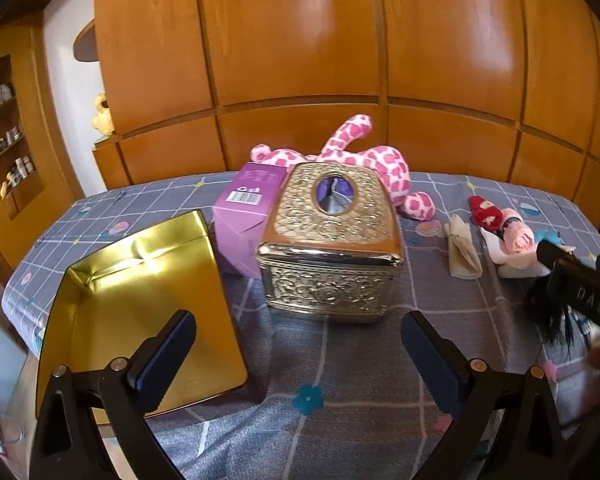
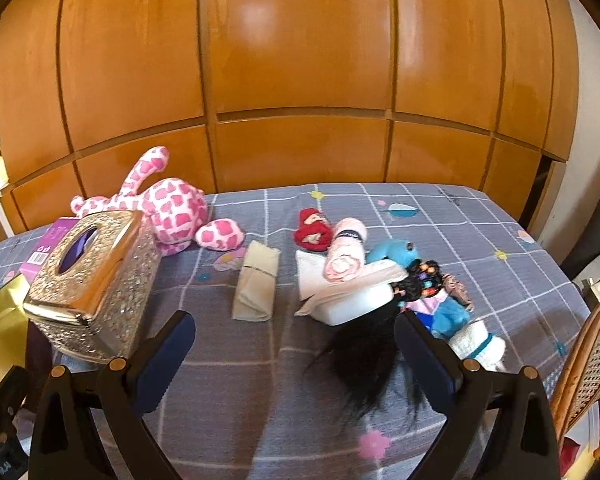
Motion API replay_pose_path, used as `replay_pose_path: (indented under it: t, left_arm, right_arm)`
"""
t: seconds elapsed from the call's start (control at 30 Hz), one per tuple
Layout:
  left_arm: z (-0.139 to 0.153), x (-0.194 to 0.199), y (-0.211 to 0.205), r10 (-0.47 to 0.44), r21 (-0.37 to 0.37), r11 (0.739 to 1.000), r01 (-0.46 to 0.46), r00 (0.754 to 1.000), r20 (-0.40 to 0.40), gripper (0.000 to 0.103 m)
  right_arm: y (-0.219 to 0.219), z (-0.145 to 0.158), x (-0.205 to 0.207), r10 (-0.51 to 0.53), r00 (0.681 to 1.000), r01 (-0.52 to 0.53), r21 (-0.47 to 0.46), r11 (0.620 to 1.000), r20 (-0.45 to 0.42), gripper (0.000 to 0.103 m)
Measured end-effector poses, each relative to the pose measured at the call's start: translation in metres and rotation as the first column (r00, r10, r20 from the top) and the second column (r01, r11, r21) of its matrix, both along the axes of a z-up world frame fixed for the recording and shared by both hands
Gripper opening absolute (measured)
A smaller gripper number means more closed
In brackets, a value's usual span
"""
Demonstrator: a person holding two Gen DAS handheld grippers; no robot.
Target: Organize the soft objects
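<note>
Pink spotted plush giraffe (image 2: 160, 210) lies lengthwise across the bed, neck pointing up-left; both grippers' fingers spread, empty

The purple box (image 1: 246, 216) carries a white barcode label on its top face, with small symbols and lines of print above it, all too fine to read. In the left wrist view, the right gripper (image 1: 580, 280) shows pale letters on its black body that look like "DAS", seen at an angle.
</note>
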State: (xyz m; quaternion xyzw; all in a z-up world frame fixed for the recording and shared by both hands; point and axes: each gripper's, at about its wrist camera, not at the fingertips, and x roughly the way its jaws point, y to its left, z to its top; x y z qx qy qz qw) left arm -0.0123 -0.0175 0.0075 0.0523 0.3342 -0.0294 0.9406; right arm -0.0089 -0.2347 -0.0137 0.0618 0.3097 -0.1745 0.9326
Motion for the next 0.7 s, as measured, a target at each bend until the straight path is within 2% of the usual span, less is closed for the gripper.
replay_pose_path:
  t: [0.4,0.7]
  left_arm:
    - [-0.001,0.000,-0.021,-0.102,0.011,0.995,0.102,0.995,-0.015,0.103]
    - [-0.005,0.004,-0.051,-0.227,-0.008,0.974,0.227,0.973,-0.050,0.103]
  right_arm:
    - [-0.044,0.013,-0.007,-0.069,0.998,0.069,-0.005,0.998,0.002,0.101]
    - [-0.086,0.019,-0.022,-0.147,0.989,0.147,-0.002,0.989,-0.002,0.101]
